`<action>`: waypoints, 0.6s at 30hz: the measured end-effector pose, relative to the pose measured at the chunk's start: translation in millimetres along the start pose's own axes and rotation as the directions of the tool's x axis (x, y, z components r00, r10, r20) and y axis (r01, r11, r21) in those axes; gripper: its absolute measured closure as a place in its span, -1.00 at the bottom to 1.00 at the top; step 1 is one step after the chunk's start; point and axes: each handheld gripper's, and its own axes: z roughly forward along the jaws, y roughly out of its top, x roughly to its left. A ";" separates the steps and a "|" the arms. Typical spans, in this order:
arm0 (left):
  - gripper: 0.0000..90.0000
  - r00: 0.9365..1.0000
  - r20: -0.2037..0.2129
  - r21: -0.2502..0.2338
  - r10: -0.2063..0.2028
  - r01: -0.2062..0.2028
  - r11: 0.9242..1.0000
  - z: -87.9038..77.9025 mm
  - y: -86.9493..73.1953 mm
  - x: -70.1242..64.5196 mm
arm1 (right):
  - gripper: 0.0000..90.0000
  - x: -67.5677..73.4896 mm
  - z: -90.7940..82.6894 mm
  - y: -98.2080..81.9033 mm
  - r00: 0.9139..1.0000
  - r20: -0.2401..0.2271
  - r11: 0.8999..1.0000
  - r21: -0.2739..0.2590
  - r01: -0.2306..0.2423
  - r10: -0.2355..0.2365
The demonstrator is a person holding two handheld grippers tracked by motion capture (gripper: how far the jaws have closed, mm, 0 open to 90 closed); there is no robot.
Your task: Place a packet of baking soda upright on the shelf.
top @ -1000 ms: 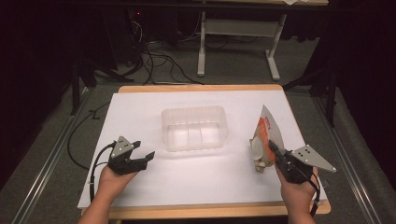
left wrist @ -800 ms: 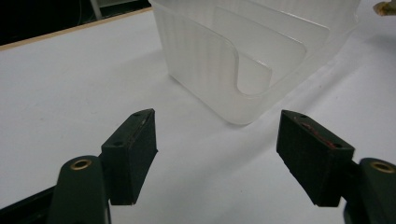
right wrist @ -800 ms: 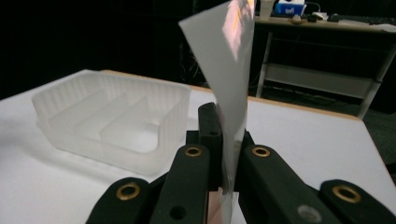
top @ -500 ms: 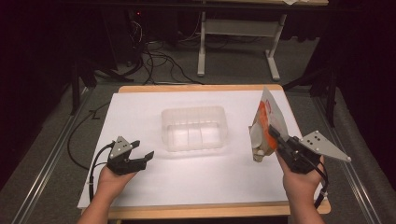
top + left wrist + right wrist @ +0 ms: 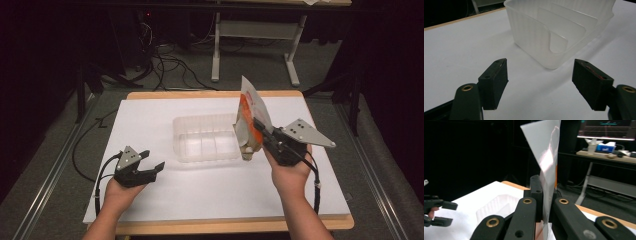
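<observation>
Job: it looked like the pouch (image 5: 248,117) had to go into the bin (image 5: 206,137).
Pouch: it was a flat bag, white with orange on it. It was up in the air, standing on its edge, at the right end of the bin. Its low end hung just by the bin's right rim. I could not tell if it touched the rim.
Right gripper (image 5: 261,129): its jaws were pressed shut on the pouch, pinching it by its edge. In the right gripper view the thin pouch (image 5: 545,157) stuck up between the two black jaws.
Left gripper (image 5: 150,162): its jaws were spread wide and held nothing. It sat low over the table (image 5: 150,115), near the bin's left side but not touching it.
Bin: clear plastic, in the middle of the table. It had thin walls inside that cut it into parts. It looked empty (image 5: 559,27).
Done: the pouch was picked up and brought to the bin.
Left to do: move the pouch over the bin, lower it into one part, and let go.
Watch out: the pouch was floppy and tall, so it could catch on the rim.
</observation>
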 end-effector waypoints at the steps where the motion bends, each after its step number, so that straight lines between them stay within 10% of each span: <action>1: -0.35 1.000 0.001 -0.003 -0.002 0.002 1.000 0.0 0.0 -0.2 | 1.00 0.0 0.0 0.0 1.000 0.000 1.000 0.000 0.000 0.000; 18: -0.35 1.000 0.014 -0.006 0.002 -0.002 1.000 1.7 0.3 -2.2 | 1.00 32.6 79.0 -10.8 0.999 -0.047 0.997 0.065 0.031 -0.028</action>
